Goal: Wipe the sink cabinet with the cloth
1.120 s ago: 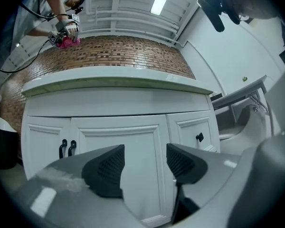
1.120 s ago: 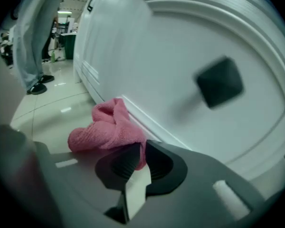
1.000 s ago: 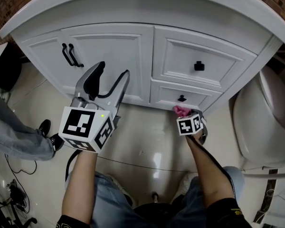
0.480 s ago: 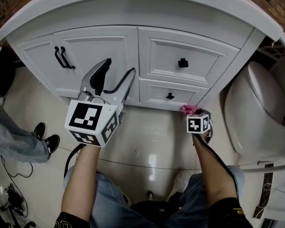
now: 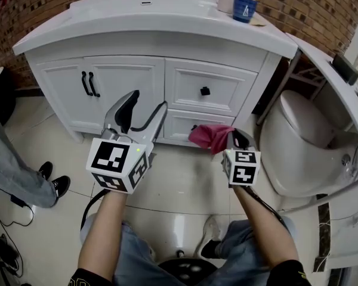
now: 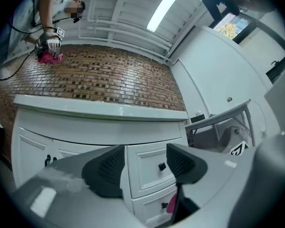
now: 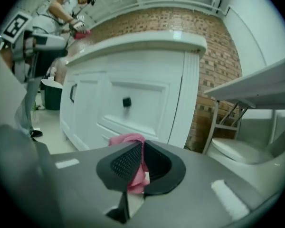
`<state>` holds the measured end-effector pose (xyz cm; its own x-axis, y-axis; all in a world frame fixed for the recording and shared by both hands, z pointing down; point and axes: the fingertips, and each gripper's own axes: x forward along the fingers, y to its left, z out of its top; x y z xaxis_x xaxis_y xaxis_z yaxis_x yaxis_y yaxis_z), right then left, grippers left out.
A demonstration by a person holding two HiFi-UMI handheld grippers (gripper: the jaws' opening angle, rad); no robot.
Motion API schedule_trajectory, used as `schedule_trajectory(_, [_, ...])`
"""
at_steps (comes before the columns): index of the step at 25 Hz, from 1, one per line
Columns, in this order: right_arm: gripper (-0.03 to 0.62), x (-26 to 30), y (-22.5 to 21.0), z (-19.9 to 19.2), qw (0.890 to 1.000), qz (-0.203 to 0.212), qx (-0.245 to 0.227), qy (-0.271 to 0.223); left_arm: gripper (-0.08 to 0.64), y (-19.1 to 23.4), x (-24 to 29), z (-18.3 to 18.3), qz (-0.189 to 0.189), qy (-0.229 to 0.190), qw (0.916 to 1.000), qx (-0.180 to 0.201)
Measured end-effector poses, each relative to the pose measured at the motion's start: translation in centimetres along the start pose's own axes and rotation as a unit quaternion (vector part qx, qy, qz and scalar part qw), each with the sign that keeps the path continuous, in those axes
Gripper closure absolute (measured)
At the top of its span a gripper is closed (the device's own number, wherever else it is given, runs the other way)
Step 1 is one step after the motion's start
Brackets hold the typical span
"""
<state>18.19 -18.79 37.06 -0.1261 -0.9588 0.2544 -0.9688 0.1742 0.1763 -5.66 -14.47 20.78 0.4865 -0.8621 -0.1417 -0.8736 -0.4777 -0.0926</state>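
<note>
Compared with 1 second ago, the right gripper (image 5: 235,137) is lifted away from the foot of the sink cabinet (image 5: 218,70), where the pink cloth (image 5: 206,137) was pressed along the bottom edge under the lower drawer (image 5: 178,124). The cloth is now held in the air before that drawer's right end, and no contact with the white front is shown. In the right gripper view the jaws are seen clamped on a fold of the cloth (image 7: 133,139), with the rest bunched above and below the pads. The head camera is also raised, so the countertop is brought into view. It is judged that 1 pass along the base is finished and that the cloth is being carried to a fresh patch, probably higher up.

The left gripper (image 5: 144,103) is held out before the 2 doors (image 5: 116,85) with its jaws wide apart and nothing between them.

A toilet (image 5: 292,136) is set just beside the cabinet's right side, so that side can be reached only through a narrow gap. The black knob (image 5: 205,91) and the door handles (image 5: 88,83) stick out and may snag the cloth. A blue cup (image 5: 244,8) is left on the countertop, clear of the fronts. At the left, a person's legs (image 5: 12,171) are near the cabinet, and cables (image 5: 6,243) lie on the floor.
</note>
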Motion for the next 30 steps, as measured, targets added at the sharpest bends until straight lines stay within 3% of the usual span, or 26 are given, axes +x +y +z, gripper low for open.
schedule_trajectory(5, [0.571, -10.3, 1.2, 7.7, 0.992, 0.045, 0.021, -0.116, 0.284, -4.1, -5.6, 3.7, -0.009, -0.019, 0.9997, 0.009])
schedule_trajectory(9, [0.571, -16.7, 2.8, 11.6, 0.980, 0.095, 0.057, -0.165, 0.284, -6.9, -9.6, 4.3, -0.013, -0.012, 0.9994, 0.030])
schedule_trajectory(12, [0.571, -20.1, 4.0, 13.5, 0.973, 0.112, 0.066, -0.189, 0.284, -8.2, -12.6, 4.5, -0.002, -0.002, 0.9999, 0.016])
schedule_trajectory(18, [0.571, -24.8, 5.7, 14.0, 0.968, 0.113, 0.079, -0.210, 0.284, -9.8, -16.8, 5.1, 0.019, -0.005, 0.9997, -0.014])
schedule_trajectory(30, [0.571, -30.9, 9.1, 11.2, 0.967, 0.131, 0.082, -0.203, 0.284, -11.2, -24.1, 4.0, 0.055, 0.008, 0.9984, 0.005])
